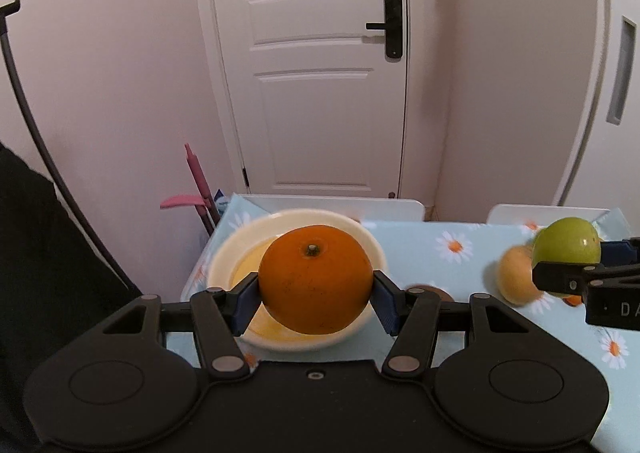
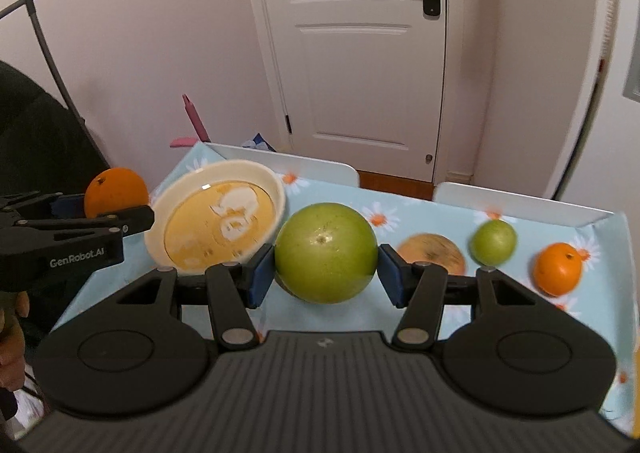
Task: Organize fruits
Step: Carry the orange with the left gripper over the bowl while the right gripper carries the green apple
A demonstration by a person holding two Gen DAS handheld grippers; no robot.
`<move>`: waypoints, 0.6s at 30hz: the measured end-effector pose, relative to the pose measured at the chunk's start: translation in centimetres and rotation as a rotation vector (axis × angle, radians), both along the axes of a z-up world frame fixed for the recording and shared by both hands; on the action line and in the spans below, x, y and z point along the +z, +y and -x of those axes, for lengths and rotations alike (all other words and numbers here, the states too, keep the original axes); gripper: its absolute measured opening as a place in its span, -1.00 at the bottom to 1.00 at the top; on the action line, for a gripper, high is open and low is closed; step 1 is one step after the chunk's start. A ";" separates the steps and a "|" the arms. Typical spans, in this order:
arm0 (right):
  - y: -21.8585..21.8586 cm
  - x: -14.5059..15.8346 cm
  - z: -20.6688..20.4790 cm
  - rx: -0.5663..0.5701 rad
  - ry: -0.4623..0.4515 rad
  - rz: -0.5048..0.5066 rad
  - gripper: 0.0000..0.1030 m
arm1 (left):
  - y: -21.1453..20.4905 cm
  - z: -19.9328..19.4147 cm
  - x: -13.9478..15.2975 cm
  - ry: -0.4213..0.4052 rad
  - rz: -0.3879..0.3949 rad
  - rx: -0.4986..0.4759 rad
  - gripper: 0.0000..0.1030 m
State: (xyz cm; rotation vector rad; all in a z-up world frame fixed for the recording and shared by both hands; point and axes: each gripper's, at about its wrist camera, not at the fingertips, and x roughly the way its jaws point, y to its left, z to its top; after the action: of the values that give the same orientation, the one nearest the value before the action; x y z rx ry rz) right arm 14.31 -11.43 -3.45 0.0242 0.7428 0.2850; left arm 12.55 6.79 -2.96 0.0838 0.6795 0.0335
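Note:
My left gripper [image 1: 316, 295] is shut on a large orange [image 1: 315, 279] and holds it above the cream plate [image 1: 240, 241] at the table's left end. The same orange [image 2: 116, 191] and left gripper [image 2: 100, 213] show at the left of the right wrist view, beside the plate [image 2: 160, 221]. My right gripper [image 2: 326, 273] is shut on a big green fruit [image 2: 326, 251] and holds it above the table, right of the plate. The green fruit [image 1: 568, 243] also shows at the right of the left wrist view.
On the daisy-print tablecloth [image 2: 420, 209] lie a brownish-yellow fruit [image 2: 432, 249], a small green fruit [image 2: 493, 241] and a small orange [image 2: 558, 268]. Two white chair backs [image 2: 304, 167] stand behind the table. A white door [image 2: 360, 53] is beyond. A pink tool [image 2: 194, 119] leans at the left.

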 end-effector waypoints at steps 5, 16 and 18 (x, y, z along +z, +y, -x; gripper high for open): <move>3.5 -0.3 -2.6 -0.017 -0.001 -0.012 0.36 | 2.7 -3.4 -0.2 0.005 -0.014 -0.032 0.22; 8.5 -3.0 -9.3 -0.058 0.017 -0.011 0.36 | 5.2 -11.3 -4.3 0.044 -0.065 -0.138 0.22; 8.9 -3.7 -10.3 -0.064 0.023 -0.006 0.36 | 5.1 -12.8 -5.6 0.058 -0.073 -0.161 0.22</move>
State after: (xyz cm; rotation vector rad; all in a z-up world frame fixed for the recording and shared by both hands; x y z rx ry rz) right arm 24.62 -2.50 -7.13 0.0566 0.7630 0.2264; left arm 25.31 11.89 -8.54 0.2099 0.7278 -0.0994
